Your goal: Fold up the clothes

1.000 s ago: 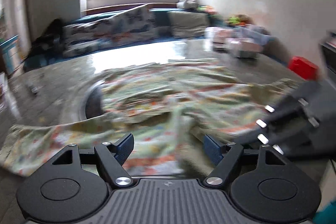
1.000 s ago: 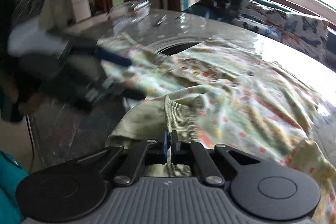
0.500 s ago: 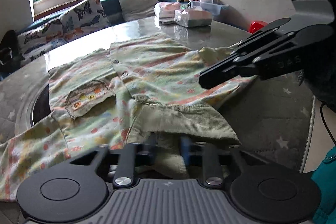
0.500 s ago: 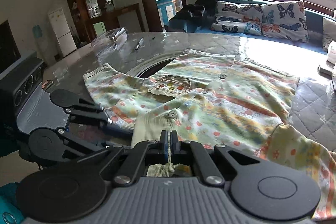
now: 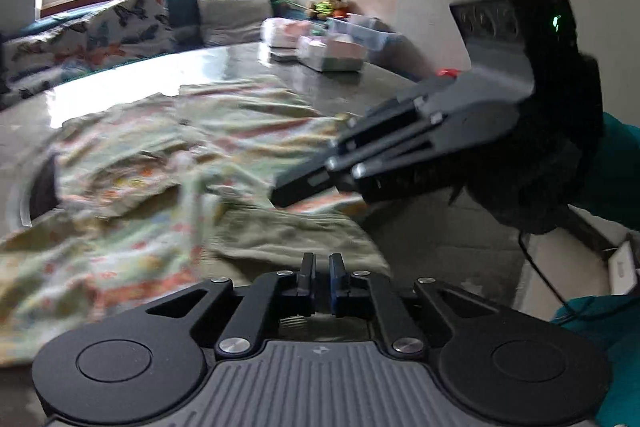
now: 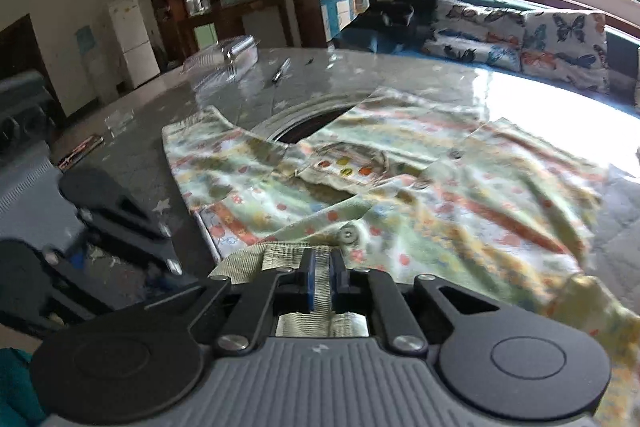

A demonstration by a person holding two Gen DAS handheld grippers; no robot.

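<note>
A pale green shirt with an orange and yellow print (image 5: 160, 167) (image 6: 460, 195) lies spread, front up, on the round grey table (image 5: 280, 67). Its ribbed collar (image 5: 288, 239) (image 6: 256, 259) is at the near edge. My left gripper (image 5: 322, 261) is at the collar's edge, its jaws closing to a narrow gap with cloth at the pads. My right gripper (image 6: 321, 259) pinches a strip of the collar, and its jaws are opening slightly with the cloth still between them. In the left wrist view the right gripper (image 5: 280, 195) reaches in from the right, low over the shirt.
A ringed round opening (image 6: 308, 127) in the table is partly covered by the shirt. Boxes (image 5: 332, 55) and a red object (image 5: 446, 72) sit at the far right; a clear plastic box (image 6: 224, 59) and a pen (image 6: 280, 71) at the far left. A butterfly-cushion sofa (image 6: 540, 35) stands behind.
My left gripper's jaws went from wide open to nearly shut at the collar, and its view swung across the table. The right gripper kept its hold on the collar.
</note>
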